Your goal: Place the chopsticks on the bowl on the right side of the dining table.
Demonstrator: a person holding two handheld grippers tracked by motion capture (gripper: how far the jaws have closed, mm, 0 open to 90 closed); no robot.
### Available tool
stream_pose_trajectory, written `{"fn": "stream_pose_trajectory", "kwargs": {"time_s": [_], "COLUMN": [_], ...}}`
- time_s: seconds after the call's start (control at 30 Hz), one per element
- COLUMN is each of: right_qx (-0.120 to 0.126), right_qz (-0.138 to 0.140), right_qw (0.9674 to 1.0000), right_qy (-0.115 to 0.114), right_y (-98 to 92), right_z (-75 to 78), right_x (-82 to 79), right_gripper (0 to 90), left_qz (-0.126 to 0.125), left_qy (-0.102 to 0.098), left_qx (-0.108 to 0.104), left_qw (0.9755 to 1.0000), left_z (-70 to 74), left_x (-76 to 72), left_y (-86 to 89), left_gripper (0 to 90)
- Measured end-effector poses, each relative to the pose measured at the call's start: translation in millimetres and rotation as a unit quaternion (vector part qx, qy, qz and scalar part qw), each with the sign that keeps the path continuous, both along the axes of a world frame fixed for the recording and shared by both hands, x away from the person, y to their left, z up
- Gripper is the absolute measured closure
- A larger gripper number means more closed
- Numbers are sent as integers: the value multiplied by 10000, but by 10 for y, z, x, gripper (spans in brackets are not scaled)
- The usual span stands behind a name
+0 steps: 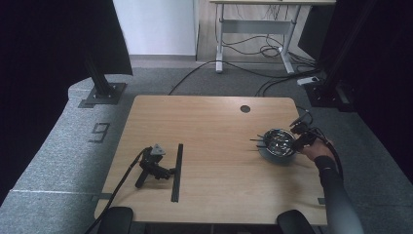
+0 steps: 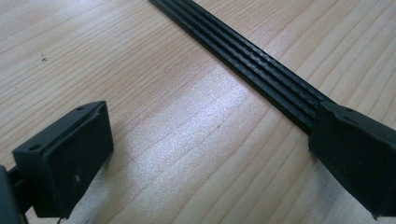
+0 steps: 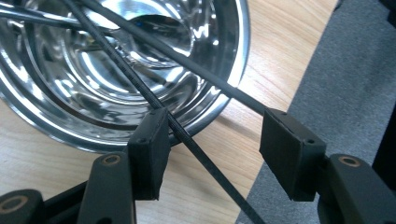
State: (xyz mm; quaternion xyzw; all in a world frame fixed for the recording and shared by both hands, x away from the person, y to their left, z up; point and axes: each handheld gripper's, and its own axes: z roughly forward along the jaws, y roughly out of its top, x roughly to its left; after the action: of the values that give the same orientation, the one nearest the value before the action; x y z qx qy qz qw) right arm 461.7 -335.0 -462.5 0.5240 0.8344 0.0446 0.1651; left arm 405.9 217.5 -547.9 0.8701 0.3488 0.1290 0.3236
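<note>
Beside steel bowl [image 3: 140, 84], we are hovering right gripper [image 3: 212, 140], jaws wide around thin rods [image 3: 187, 135]; careless closing risks tipping bowl.

Left gripper [image 2: 205, 154] lying wide, empty.

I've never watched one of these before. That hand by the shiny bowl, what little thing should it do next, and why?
Probably close the jaws. The right gripper sits open at the steel bowl's near rim, and one of the thin black rods lying across the bowl runs between its jaws, close against one of them. Squeezing shut looks like the natural way to take hold of that rod.
</note>
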Motion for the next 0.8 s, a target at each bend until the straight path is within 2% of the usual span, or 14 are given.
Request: {"fn": "stream_pose_trajectory", "kwargs": {"time_s": [0.3, 0.67, 0.8], "right_qx": [-75, -15, 11], "right_qz": [-97, -247, -189], "right_qw": [9998, 9991, 9990], "right_qy": [-182, -344, -412], "right_y": [-17, -66, -60], "right_z": [-15, -52, -33], "right_x": [17, 24, -9], "right_gripper": [424, 426, 420], "left_qz": [-3, -1, 0], "left_qy": [3, 3, 3], "left_qx": [4, 3, 2], "left_qw": [10000, 10000, 10000], "left_z": [1, 1, 1], "left_x": [0, 0, 0], "left_y": [0, 0, 0], "left_gripper": [0, 0, 0]}}
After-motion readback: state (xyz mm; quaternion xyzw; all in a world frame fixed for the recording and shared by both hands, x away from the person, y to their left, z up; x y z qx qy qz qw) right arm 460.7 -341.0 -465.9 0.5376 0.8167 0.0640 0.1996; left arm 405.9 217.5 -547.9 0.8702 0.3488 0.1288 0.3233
